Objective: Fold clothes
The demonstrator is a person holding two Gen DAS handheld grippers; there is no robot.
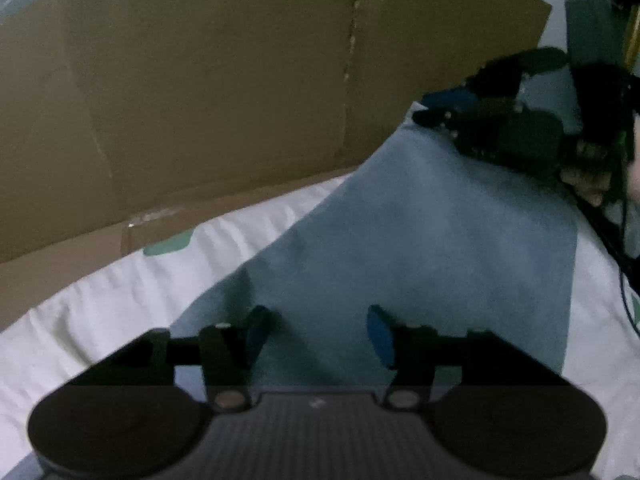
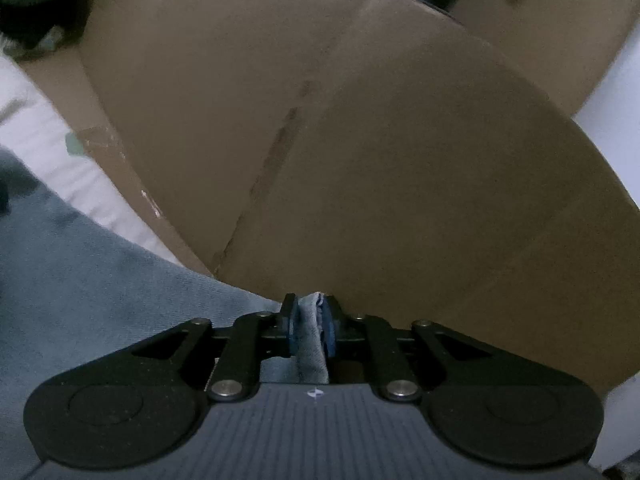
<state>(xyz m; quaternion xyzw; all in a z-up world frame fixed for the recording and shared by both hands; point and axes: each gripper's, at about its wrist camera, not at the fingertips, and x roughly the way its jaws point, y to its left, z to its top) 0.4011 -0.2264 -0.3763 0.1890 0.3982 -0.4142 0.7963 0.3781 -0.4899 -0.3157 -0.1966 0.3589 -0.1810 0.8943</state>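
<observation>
A blue-grey garment [image 1: 400,240] lies spread on a white bed sheet [image 1: 100,312]. My left gripper [image 1: 318,320] stands open just over the garment's near part, and its blue pads touch no cloth. In the left wrist view my right gripper [image 1: 424,108] is at the garment's far corner, held by a person's hand [image 1: 588,184]. The right wrist view shows that right gripper [image 2: 314,320] shut on a bunched fold of the garment [image 2: 100,280], with cloth squeezed between the pads.
A large sheet of brown cardboard [image 1: 200,80] stands upright along the far side of the bed, close in front of the right gripper [image 2: 400,160]. A black cable [image 1: 624,280] hangs at the right edge. White sheet [image 2: 40,136] shows left of the garment.
</observation>
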